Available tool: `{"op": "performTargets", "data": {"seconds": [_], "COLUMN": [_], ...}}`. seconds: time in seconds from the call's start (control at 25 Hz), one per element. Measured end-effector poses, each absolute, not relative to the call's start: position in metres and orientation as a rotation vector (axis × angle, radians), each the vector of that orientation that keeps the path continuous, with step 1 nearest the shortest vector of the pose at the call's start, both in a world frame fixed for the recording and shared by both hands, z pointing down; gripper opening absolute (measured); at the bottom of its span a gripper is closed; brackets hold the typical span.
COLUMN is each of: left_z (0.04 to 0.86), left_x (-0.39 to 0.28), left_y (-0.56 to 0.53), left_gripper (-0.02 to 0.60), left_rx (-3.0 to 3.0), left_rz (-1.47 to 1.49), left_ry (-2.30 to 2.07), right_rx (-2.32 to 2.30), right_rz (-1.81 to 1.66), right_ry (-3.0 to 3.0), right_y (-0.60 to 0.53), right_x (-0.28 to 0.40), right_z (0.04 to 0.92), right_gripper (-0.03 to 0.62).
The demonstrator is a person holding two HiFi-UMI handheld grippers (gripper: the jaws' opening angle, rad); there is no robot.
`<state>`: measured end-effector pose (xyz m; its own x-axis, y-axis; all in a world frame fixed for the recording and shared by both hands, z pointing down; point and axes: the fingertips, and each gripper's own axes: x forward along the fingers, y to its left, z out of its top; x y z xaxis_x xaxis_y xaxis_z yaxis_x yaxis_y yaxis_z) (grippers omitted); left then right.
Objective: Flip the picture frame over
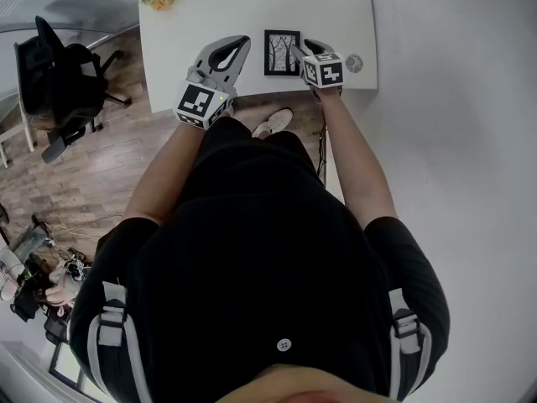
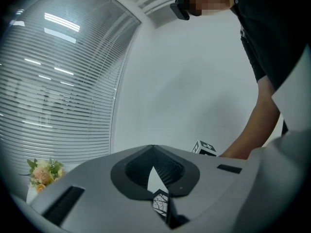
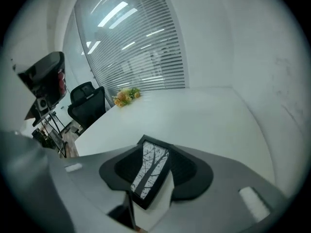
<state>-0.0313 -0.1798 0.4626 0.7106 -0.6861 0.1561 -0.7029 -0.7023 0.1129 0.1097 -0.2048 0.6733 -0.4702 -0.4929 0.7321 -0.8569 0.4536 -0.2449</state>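
The black rectangular picture frame with the bare-tree print (image 1: pixel 282 53) lies flat on the white table (image 1: pixel 252 7), print side up, close to the table's near edge. My right gripper (image 1: pixel 304 49) sits at the frame's right-hand side, angled down toward it. In the right gripper view its jaws stand apart, the frame shows in the gap between them, and neither pad presses on it, so nothing is held. My left gripper (image 1: pixel 242 42) hangs just to the left of the frame, apart from it, with its jaw tips together and nothing in them.

With the print up and the jaws loose, I cannot tell whether the turn is done or yet to come. If it is to come, I want the right jaws to take the raised right edge squarely, one pad under the lip and one on top. Then I roll the wrist so the frame pivots on its left edge and does not slide toward the table's brink. I judge the frame light and stiff, with a slick face, so a shallow pinch could slip. The left gripper can serve as a stop on the far side. A small round grey disc (image 1: pixel 354 62) lies to the right, clear of the swing.
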Motion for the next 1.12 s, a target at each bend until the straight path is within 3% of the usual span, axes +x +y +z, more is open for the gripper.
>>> {"op": "performTargets", "data": {"seconds": [0.2, 0.52, 1.12], "left_z": [0.452, 0.43, 0.378], "left_x": [-0.031, -0.02, 0.007], "left_y": [-0.185, -0.184, -0.184], "left_gripper": [0.005, 0.005, 0.005], "left_rx": [2.771, 2.822, 2.947], "left_rz": [0.182, 0.174, 0.155], "left_ry": [-1.109, -1.025, -0.871], "right_rx": [1.15, 1.244, 1.363], "right_rz": [0.672, 0.502, 0.226], "right_ry": [-2.292, -2.547, -2.702], "right_y": [-0.211, -0.192, -0.173], "right_x": [0.097, 0.089, 0.091], "right_z": [0.601, 0.487, 0.372], "right_gripper": [0.172, 0.094, 0.011]}}
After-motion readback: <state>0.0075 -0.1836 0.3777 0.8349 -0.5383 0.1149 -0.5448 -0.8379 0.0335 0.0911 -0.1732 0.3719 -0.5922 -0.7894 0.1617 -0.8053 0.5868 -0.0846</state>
